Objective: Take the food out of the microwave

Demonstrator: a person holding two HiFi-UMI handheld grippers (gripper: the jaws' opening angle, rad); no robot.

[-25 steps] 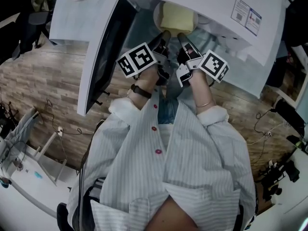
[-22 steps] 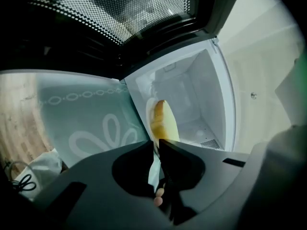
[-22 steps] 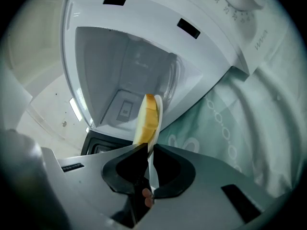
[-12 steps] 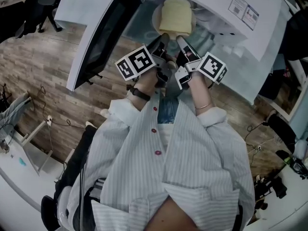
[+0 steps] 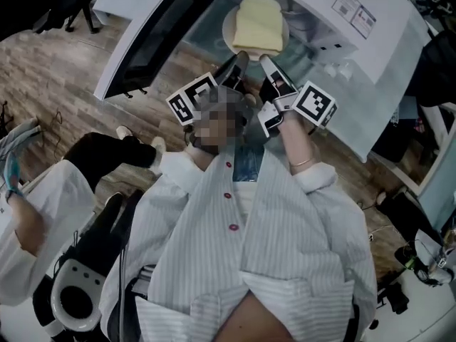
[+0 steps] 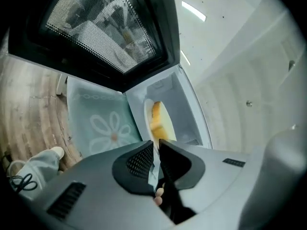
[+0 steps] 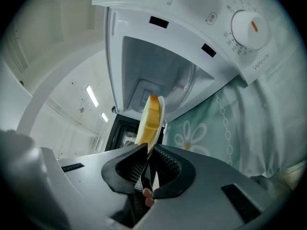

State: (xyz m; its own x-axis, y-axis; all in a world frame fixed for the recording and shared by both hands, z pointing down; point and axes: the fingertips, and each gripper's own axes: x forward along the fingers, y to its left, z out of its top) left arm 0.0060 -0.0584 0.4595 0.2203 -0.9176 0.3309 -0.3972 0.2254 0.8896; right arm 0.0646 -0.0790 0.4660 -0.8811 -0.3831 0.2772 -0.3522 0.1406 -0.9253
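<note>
The plate with the slice of yellow food on it now sits in front of the microwave, just outside its open mouth and beside the swung-out door. A second ago it lay further back, with its far edge tucked under the microwave's top. It has since come toward the person and seems to have lifted a little on the way. Both grippers carry it between them. The left gripper has its jaws drawn narrow and pinched on the near rim, on the door side of the microwave. The right gripper is closed the same way on the rim next to it, on the side toward the microwave's dial. In both gripper views the thin white rim disappears between the ribbed pads, with the food just beyond the jaw tips and the empty cavity behind it. The hard part of the task looks nearly done, since the food appears clear of the opening or very close to it. What is left, by my reading, is to keep the plate level while drawing it fully away from the microwave. Two narrow pinches close together on one edge give little hold against tipping. A flowered cloth lies in front of the microwave, below the plate.
</note>
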